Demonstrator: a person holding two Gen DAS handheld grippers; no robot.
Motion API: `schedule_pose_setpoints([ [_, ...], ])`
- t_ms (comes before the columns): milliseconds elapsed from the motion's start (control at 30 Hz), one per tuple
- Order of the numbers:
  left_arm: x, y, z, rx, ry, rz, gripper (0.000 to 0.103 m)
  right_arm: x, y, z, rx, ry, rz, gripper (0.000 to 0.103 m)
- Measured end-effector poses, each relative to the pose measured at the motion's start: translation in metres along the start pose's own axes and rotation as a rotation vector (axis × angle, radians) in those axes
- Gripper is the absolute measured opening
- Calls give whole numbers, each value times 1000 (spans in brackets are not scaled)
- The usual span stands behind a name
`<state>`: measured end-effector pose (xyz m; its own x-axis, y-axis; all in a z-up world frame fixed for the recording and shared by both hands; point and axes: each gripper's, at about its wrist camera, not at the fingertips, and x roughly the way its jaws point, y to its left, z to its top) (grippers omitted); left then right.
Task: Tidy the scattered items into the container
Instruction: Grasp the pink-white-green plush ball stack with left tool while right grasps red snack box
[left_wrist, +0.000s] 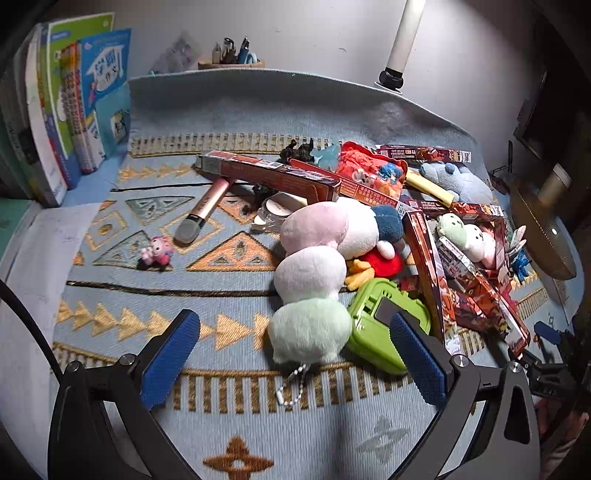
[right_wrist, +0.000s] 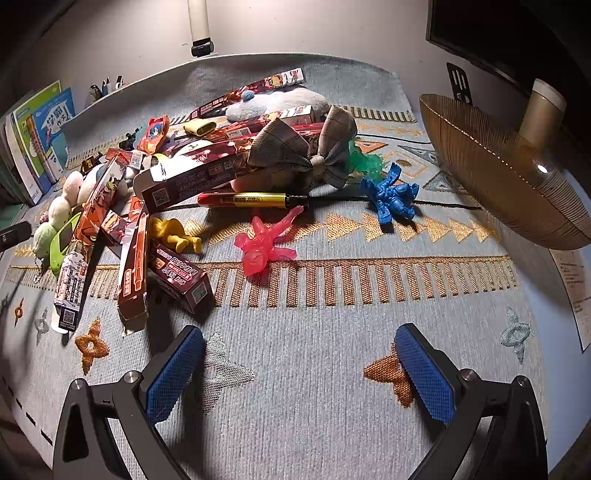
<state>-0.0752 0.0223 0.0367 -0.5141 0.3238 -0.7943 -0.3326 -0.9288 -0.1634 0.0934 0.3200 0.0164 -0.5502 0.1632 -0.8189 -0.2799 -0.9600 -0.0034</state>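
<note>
Red-and-yellow printed marker (right_wrist: 246, 200) beside plaid bow (right_wrist: 306, 149)

books (left_wrist: 62, 110), pen holder (left_wrist: 231, 63), lamp post (left_wrist: 404, 37), patterned rug (left_wrist: 229, 291)

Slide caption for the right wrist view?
Open right gripper hovers over patterned rug before pink figure, toy pile and gold bowl.

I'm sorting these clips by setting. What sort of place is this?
Probably a desk in a home, maybe a child's room. Schoolbooks stand against the wall beside a pen holder, and a woven mat is strewn with plush toys and small plastic figures.
</note>
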Motion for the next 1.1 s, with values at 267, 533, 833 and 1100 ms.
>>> schedule_pose_setpoints([
  [267,34,-2,8,-15,65,-104,50,2,-1,-2,0,0,2,103],
  [533,25,12,-2,-107,35,-149,34,3,0,-3,0,-2,2,103],
  [833,-24,9,-52,-148,-39,-61,34,4,1,-4,-4,-1,-2,103],
  [1100,-23,21,-70,-211,-77,-96,34,-3,-2,-11,13,60,5,97],
])
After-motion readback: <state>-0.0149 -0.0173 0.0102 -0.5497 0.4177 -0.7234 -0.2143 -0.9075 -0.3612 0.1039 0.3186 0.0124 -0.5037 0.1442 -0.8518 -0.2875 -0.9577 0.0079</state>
